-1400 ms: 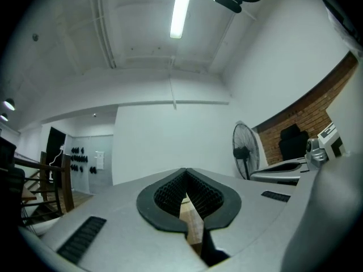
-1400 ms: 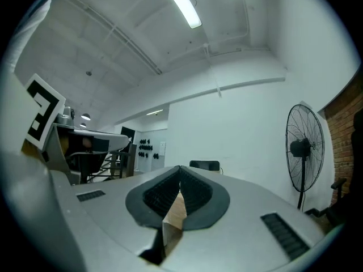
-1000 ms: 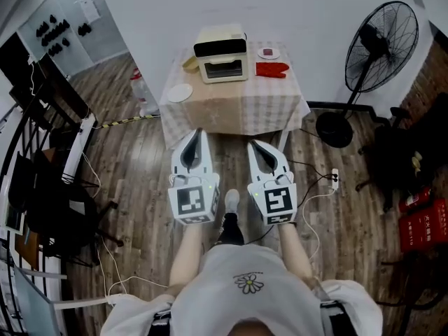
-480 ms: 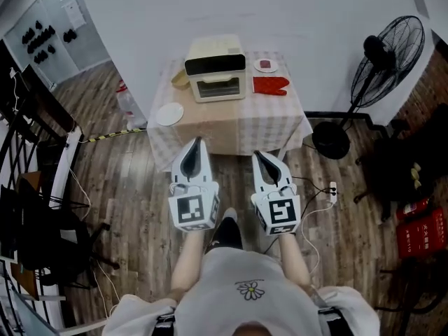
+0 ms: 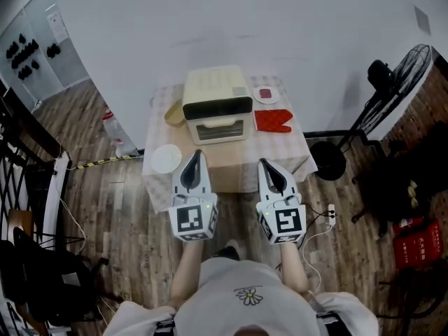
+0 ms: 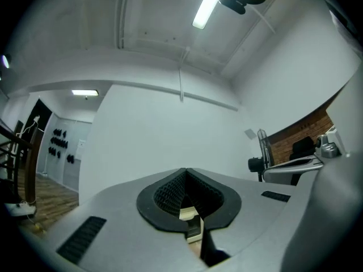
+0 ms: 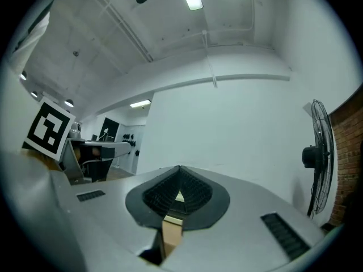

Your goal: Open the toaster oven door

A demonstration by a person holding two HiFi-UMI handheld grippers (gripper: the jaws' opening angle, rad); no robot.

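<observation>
Closer now, the toaster oven [image 5: 218, 112] sits on the table [image 5: 234, 165] just ahead, door shut. My left gripper [image 5: 197, 154] and right gripper [image 5: 264, 163] are both pressed together, holding nothing. I should open one claw, grab the door's top edge, pull down slowly

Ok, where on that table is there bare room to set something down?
Free: the strip of table in front of the toaster oven, between the white plate and the red mitt. Crowded: beside the oven, yellow item left, mitt and small dish right.
</observation>
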